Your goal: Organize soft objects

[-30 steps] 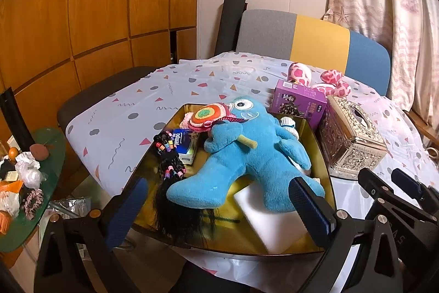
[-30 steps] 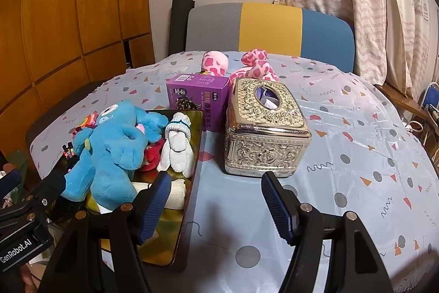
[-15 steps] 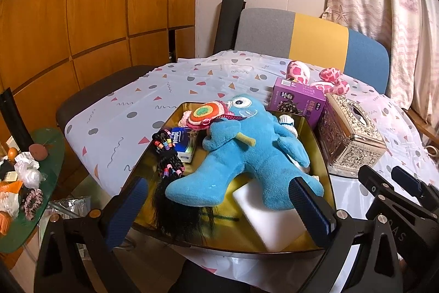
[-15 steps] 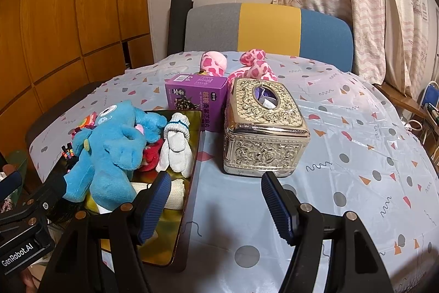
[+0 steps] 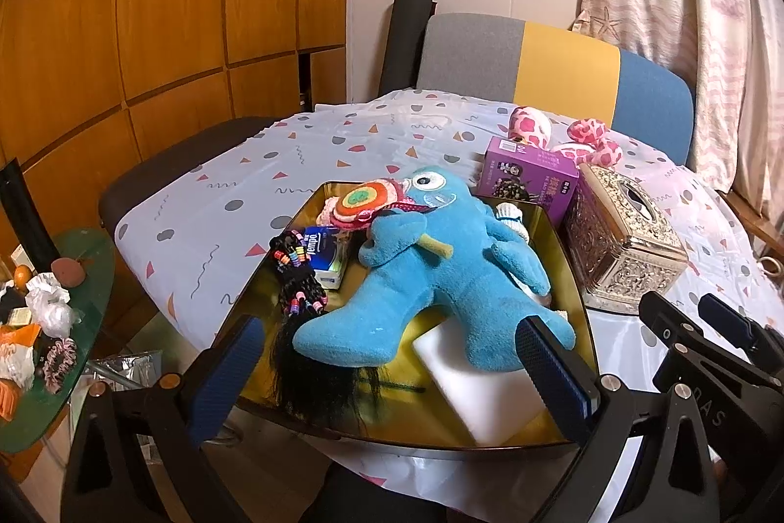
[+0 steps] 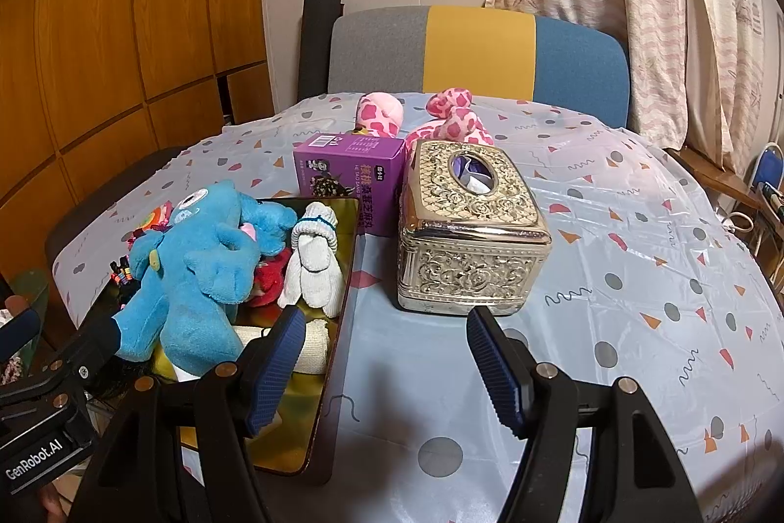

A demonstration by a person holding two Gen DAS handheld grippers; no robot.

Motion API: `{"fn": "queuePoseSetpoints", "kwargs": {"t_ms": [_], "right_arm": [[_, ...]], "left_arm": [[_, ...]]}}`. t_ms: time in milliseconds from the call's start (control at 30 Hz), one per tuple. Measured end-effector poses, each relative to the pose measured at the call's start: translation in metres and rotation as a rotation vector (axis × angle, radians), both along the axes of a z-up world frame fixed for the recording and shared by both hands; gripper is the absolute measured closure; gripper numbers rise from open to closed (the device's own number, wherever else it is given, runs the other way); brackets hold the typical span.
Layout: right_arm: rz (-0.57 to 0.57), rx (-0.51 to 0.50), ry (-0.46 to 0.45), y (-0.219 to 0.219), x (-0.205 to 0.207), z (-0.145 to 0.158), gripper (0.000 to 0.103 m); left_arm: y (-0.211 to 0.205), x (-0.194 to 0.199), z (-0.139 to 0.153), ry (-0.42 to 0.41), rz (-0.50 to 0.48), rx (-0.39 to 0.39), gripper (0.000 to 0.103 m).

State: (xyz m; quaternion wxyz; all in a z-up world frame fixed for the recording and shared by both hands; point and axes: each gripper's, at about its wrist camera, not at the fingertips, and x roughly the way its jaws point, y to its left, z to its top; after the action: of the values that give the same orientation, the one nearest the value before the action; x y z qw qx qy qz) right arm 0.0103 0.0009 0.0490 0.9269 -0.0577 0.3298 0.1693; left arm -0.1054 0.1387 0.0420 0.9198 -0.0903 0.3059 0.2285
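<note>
Left wrist: left gripper (image 5: 387, 368) wide open, empty, hovering at near rim of gold tray (image 5: 585, 327); blue plush (image 5: 441, 273) sprawled across tray over white block (image 5: 482, 381), black wig (image 5: 313, 356) and tissue pack (image 5: 323, 248) beside it. Scarcely shifted from a second ago, so no grasp begun.

Right wrist: right gripper (image 6: 384, 368) likewise open, empty, above bare tablecloth (image 6: 637, 278) before silver box (image 6: 465, 234). White sock doll (image 6: 316, 263) and possibly a red toy tucked against plush; pink plush (image 6: 451, 116) behind purple box (image 6: 350, 170), well apart from tray. View hardly changed; sorting seemingly not yet started
</note>
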Motion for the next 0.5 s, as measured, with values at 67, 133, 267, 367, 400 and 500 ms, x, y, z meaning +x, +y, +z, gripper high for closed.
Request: {"fn": "queuePoseSetpoints", "kwargs": {"t_ms": [67, 133, 267, 367, 400, 500], "right_arm": [[0.0, 0.001, 0.002, -0.0003, 0.0001, 0.0, 0.033], [0.0, 0.001, 0.001, -0.0005, 0.0003, 0.0001, 0.033], [-0.001, 0.002, 0.003, -0.0007, 0.0004, 0.0001, 0.033], [0.0, 0.001, 0.003, -0.001, 0.0, 0.0, 0.033], [0.0, 0.002, 0.002, -0.0009, 0.0001, -0.0001, 0.033], [-0.001, 0.003, 0.002, -0.0011, 0.0, 0.0, 0.033]], "left_arm": [[-0.0003, 0.0002, -0.0001, 0.001, -0.001, 0.001, 0.0], [-0.0003, 0.0003, -0.0001, 0.001, -0.002, 0.0, 0.0], [-0.0011, 0.0007, -0.0007, 0.005, -0.003, 0.0, 0.0], [-0.0013, 0.0006, -0.0007, 0.004, -0.003, 0.001, 0.0], [-0.0014, 0.0006, -0.0007, 0.004, -0.002, 0.001, 0.0], [-0.0017, 0.0005, -0.0004, 0.002, -0.001, 0.005, 0.0]]}}
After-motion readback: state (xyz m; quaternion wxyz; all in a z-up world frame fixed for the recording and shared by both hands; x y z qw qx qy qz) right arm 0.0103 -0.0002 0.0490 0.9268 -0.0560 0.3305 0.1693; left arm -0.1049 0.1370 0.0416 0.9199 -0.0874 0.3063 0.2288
